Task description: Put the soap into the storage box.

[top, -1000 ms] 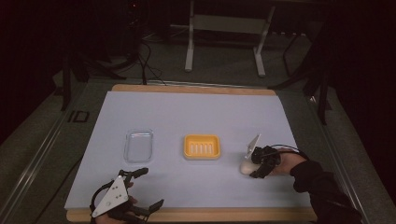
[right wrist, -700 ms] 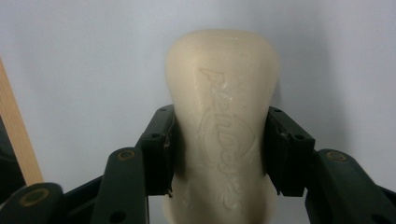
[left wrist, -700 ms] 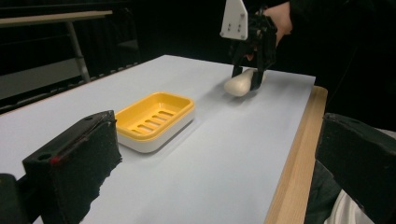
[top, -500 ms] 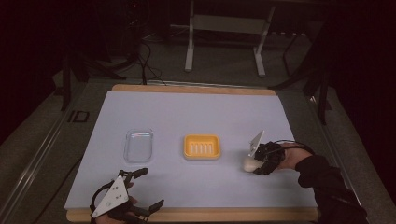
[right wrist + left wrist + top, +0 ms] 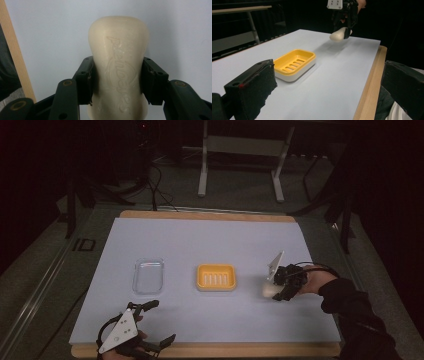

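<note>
Soap bar (image 5: 117, 67) clamped in right gripper (image 5: 278, 289), now lifted off mat since earlier frame; left gripper (image 5: 150, 322) gaping, unmoved.

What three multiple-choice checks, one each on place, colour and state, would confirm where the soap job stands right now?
1. Where is the soap bar?
A. In the soap dish
B. Between the right gripper's pads, off the table
C. In the clear tray

2. What colour is the soap dish inside?
A. Yellow-orange
B. Green
C. Black

3. How is the left gripper?
A. Shut on the soap bar
B. Shut on the clear tray
C. Open, holding nothing

Answers:
1 B: the right gripper clamps the bar, and the left gripper view shows it above its shadow.
2 A: its slotted insert is yellow-orange.
3 C: its jaws stand apart, well short of the clear tray.
</note>
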`<state>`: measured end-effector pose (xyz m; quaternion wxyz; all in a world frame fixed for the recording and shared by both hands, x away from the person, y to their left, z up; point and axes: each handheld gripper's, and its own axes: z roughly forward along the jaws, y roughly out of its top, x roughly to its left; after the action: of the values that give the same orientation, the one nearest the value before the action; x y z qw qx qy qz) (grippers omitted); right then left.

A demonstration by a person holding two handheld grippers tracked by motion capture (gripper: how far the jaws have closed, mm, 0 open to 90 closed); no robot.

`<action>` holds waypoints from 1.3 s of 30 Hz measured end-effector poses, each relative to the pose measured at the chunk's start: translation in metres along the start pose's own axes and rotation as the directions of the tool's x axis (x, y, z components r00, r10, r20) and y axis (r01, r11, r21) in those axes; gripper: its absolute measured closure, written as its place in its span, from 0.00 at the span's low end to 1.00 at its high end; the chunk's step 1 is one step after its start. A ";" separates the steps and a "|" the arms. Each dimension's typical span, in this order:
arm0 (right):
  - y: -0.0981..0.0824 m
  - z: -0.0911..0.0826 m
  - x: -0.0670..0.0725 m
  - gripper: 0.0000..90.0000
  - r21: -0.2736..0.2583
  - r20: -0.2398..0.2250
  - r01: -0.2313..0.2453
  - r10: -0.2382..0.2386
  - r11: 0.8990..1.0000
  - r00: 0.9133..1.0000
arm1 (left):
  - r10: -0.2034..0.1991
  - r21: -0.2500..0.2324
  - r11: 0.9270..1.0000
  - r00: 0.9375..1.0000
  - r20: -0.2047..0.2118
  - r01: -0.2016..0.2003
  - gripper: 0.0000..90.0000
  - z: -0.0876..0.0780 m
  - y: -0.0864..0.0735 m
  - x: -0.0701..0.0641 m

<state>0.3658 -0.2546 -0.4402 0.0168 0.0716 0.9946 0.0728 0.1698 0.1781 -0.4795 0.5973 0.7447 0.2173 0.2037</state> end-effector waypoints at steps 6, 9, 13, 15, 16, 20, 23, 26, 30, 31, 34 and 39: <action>0.007 -0.011 -0.003 0.55 -0.016 0.026 0.033 -0.033 0.999 0.999 | 0.000 0.000 1.000 1.000 0.000 0.000 0.00 0.000 0.000 0.000; 0.010 -0.014 -0.005 0.55 -0.020 0.033 0.058 -0.057 0.998 0.998 | 0.000 0.001 1.000 1.000 0.001 0.000 0.00 0.000 0.000 0.000; 0.015 -0.018 -0.008 0.55 -0.010 0.040 0.069 -0.069 0.998 0.997 | 0.000 0.002 1.000 1.000 0.002 0.000 0.00 0.000 0.000 0.000; 0.016 -0.019 -0.009 0.55 -0.011 0.042 0.076 -0.075 0.997 0.996 | 0.000 0.002 1.000 1.000 0.002 0.000 0.00 0.000 0.000 0.000; 0.017 -0.020 -0.009 0.55 -0.009 0.045 0.076 -0.075 0.997 0.996 | 0.000 0.001 1.000 1.000 0.002 0.000 0.00 0.000 0.000 0.000; 0.023 -0.023 -0.013 0.55 -0.019 0.064 0.088 -0.087 0.996 0.994 | 0.001 0.004 1.000 1.000 0.002 -0.001 0.00 0.000 0.000 0.000; 0.027 -0.024 -0.014 0.55 -0.018 0.061 0.089 -0.088 0.996 0.994 | 0.000 0.004 1.000 1.000 0.002 0.000 0.00 0.000 0.000 0.000; 0.032 -0.026 -0.017 0.55 -0.019 0.060 0.103 -0.102 0.994 0.993 | -0.001 0.003 1.000 1.000 0.001 0.001 0.00 0.000 0.000 0.000; 0.038 -0.029 -0.021 0.55 -0.017 0.064 0.111 -0.109 0.994 0.992 | 0.000 0.006 1.000 1.000 0.002 0.000 0.00 -0.001 0.000 0.000; 0.039 -0.030 -0.022 0.55 -0.017 0.064 0.111 -0.110 0.994 0.992 | 0.000 0.007 1.000 1.000 0.001 0.000 0.00 -0.001 0.000 0.000; 0.042 -0.031 -0.024 0.55 -0.017 0.065 0.124 -0.122 0.992 0.990 | -0.001 0.005 1.000 1.000 0.002 0.001 0.00 -0.001 0.000 0.000; 0.055 -0.033 -0.026 0.55 -0.023 0.064 0.141 -0.139 0.990 0.988 | 0.000 0.005 1.000 1.000 -0.003 0.000 0.00 -0.002 -0.001 -0.001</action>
<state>0.3978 -0.2093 -0.3992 0.0536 0.0035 0.9951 0.0827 0.1682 0.1794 -0.4797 0.5950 0.7459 0.2188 0.2042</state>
